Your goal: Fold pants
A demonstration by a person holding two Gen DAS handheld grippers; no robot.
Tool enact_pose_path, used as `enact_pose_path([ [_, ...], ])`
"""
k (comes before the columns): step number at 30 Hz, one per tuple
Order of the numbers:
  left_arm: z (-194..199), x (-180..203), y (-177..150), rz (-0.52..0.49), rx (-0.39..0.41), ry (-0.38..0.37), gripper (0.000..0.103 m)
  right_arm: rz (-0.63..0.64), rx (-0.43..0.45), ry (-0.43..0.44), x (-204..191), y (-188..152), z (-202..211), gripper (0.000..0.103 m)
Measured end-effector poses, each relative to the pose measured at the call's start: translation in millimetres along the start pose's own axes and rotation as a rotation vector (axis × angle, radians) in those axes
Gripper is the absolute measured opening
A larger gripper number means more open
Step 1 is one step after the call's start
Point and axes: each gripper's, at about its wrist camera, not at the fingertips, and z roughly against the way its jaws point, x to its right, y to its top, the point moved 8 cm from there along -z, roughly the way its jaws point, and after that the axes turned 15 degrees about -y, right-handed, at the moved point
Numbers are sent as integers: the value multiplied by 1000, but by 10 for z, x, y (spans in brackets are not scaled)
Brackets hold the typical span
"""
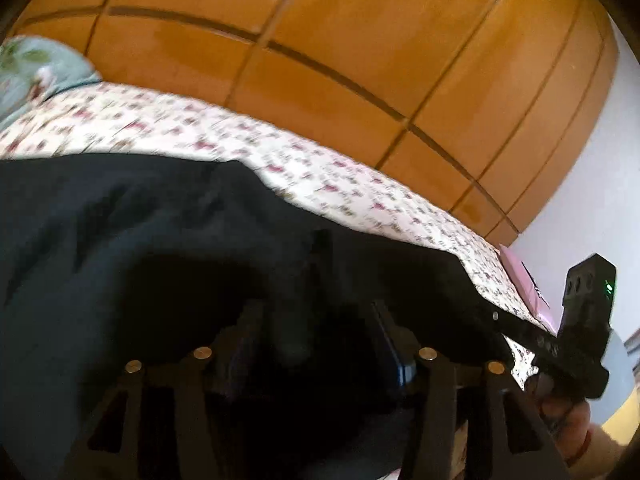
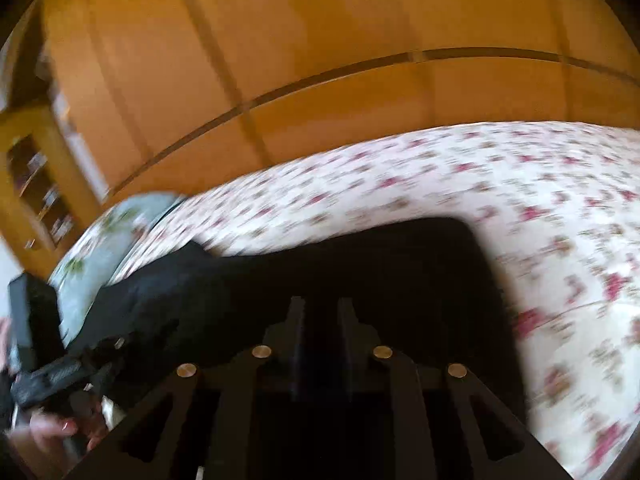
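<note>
Both grippers, seemingly clamped, reach low over black pants (image 2: pixel 360 264).

Floral-sheeted bed (image 2: pixel 500 184) under dark pants (image 2: pixel 360 264) and pale-blue pillow (image 2: pixel 92 248).

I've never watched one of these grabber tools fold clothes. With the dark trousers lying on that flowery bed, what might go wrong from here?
1. Both views are smeared by motion, so the hands seem to move fast; the black pants could bunch.
2. Dark fabric hides the left gripper fingertips, so its hold cannot be judged and may slip.
3. The right gripper sits low over the pants on the floral bedsheet; it might pinch the sheet too.
</note>
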Motion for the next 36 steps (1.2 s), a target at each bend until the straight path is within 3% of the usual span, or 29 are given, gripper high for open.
enact_pose_path([
  [5,154,-85,-58,-14,6,33,55,134,-26,88,-541,-264,-25,18],
  [10,267,-127,-60,-6,-4,134,55,241,-5,51,-698,-450,-97,19],
  [16,502,-314,-5,-11,12,363,56,188,7,80,-645,-460,-117,19],
  [22,723,-498,-20,16,36,478,56,178,34,76,-663,-464,-99,19],
  [36,1335,-812,-166,104,116,610,57,170,42,88,-654,-476,-95,19],
])
